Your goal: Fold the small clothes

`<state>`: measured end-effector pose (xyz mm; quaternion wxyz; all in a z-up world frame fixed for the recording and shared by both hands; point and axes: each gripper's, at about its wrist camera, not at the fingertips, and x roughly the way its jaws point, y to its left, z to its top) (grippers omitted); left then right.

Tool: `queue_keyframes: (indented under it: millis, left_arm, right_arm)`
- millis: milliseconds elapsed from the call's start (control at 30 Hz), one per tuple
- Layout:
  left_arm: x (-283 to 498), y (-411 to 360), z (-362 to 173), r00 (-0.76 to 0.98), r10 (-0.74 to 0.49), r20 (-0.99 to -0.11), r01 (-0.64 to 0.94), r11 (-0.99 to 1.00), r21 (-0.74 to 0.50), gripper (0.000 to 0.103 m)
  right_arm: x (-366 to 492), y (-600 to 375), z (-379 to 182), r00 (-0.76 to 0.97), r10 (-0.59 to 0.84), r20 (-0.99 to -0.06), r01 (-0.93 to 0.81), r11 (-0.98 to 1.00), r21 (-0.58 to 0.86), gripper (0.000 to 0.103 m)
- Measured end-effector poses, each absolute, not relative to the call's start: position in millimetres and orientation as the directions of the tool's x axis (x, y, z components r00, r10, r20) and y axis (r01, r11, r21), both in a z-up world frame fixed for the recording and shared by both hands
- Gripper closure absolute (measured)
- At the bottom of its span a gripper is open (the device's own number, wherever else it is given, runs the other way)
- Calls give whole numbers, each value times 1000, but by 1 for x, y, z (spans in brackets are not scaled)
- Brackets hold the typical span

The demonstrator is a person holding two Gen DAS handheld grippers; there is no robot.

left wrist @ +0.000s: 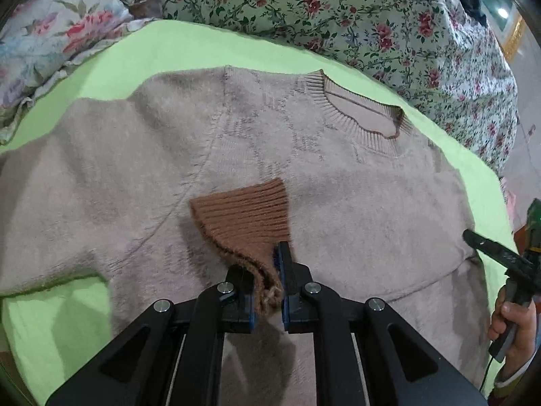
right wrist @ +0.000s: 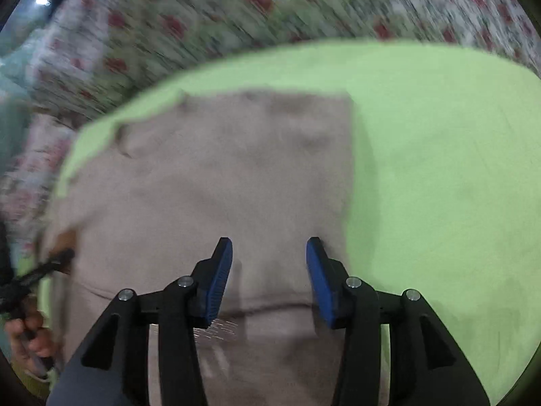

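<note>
I see the beige knit sweater lying flat on the lime-green sheet, its ribbed collar on the sweater's far side towards the floral bedding. My left gripper pinches the brown ribbed cuff, laid over the sweater's chest. My right gripper hovers over the sweater's lower body with jaws spread wide, holding nothing.

Even light (right view motion-blurred)
</note>
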<state>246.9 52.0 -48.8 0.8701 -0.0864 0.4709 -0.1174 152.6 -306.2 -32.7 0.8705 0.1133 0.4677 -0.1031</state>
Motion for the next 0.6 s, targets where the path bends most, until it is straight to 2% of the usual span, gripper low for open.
queue_keyframes:
  millis: [100, 233, 367, 600]
  left_arm:
    - [238, 64, -47, 538, -256, -803, 100, 966, -240, 85]
    - [219, 79, -42, 550, -234, -802, 80, 970, -229, 85]
    - [188, 90, -28, 576, -222, -786, 81, 973, -215, 86]
    - [130, 119, -6, 612, -180, -771, 35, 979, -200, 69]
  right_arm:
    - [142, -316, -32, 541, -110, -833, 320, 944, 83, 61]
    - [124, -300, -4, 571, -212, -793, 328, 945, -16, 58]
    - [104, -285, 16, 597, -202, -776, 300, 954, -18, 55]
    - [74, -244, 27, 612, -181, -770, 252, 967, -28, 48]
